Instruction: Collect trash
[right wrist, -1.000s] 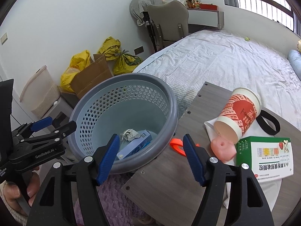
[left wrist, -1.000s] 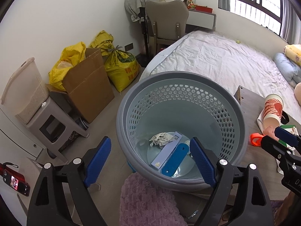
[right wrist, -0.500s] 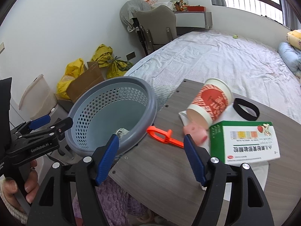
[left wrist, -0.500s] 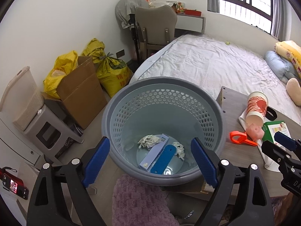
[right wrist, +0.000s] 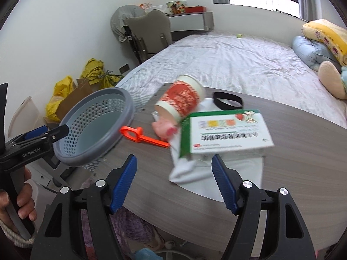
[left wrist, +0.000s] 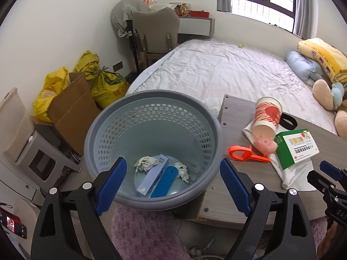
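A grey perforated bin (left wrist: 104, 138) stands beside the wooden table (right wrist: 303, 173); it holds crumpled paper (left wrist: 144, 163), a pale blue box (left wrist: 153, 178) and a blue flat piece (left wrist: 163, 182). On the table lie a tipped red paper cup (right wrist: 182, 98), a pink lump (right wrist: 163, 127), an orange plastic tool (right wrist: 143, 137), a green-and-white box (right wrist: 227, 132), a white cloth (right wrist: 195, 169) and a black band (right wrist: 227, 100). My left gripper (left wrist: 171, 186) is open and empty above the bin's near rim. My right gripper (right wrist: 173, 182) is open and empty, just short of the cloth and box.
A bed (left wrist: 227, 73) lies behind the table, with pillows and a plush toy (left wrist: 325, 93) at the right. A chair (left wrist: 156, 34), yellow sacks (left wrist: 108, 82), a cardboard box (left wrist: 71, 106) and a stool (left wrist: 41, 160) line the left wall. A purple rug (left wrist: 141, 234) lies below.
Both grippers have swung right, away from the bin toward the table items. The cup, box and orange tool now sit nearer the right gripper. Both stay open.
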Demonstrator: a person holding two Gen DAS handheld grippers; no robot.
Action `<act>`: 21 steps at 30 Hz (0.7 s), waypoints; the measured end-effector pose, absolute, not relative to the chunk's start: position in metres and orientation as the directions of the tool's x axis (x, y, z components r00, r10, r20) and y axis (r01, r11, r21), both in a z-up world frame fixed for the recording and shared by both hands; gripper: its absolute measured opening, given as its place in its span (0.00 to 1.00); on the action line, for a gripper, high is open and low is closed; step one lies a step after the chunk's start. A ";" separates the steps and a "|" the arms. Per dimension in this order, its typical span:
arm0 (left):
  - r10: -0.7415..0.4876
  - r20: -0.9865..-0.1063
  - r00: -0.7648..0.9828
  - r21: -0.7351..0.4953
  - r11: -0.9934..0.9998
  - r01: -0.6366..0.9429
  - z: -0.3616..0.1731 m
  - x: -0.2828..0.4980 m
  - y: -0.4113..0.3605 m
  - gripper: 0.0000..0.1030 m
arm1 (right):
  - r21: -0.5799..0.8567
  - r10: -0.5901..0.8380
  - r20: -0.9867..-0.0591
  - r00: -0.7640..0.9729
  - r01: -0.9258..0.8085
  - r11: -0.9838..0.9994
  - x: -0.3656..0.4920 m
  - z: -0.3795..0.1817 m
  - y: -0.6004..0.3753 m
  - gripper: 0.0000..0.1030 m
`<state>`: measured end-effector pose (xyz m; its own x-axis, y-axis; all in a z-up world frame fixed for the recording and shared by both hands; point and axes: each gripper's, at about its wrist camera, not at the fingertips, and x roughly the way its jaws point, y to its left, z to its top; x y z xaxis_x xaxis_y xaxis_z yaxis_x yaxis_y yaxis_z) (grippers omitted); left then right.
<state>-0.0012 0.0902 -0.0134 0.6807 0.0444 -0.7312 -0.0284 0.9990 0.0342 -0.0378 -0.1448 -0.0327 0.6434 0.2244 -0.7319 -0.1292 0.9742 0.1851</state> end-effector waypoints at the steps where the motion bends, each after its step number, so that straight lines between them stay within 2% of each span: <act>1: 0.038 -0.732 0.680 0.034 0.999 -0.019 -0.014 0.000 0.086 0.83 | 0.185 0.216 -0.734 0.644 -0.116 0.976 -0.038 -0.034 -0.150 0.66; 9: 0.000 -0.747 0.665 0.032 0.999 0.036 -0.023 0.008 0.064 0.83 | 0.186 0.150 -0.758 0.635 -0.010 0.982 -0.039 -0.049 -0.188 0.66; 21: 0.005 -0.758 0.652 0.063 0.996 0.065 -0.037 0.018 0.047 0.83 | 0.206 0.180 -0.786 0.592 -0.024 0.978 -0.021 -0.072 -0.172 0.66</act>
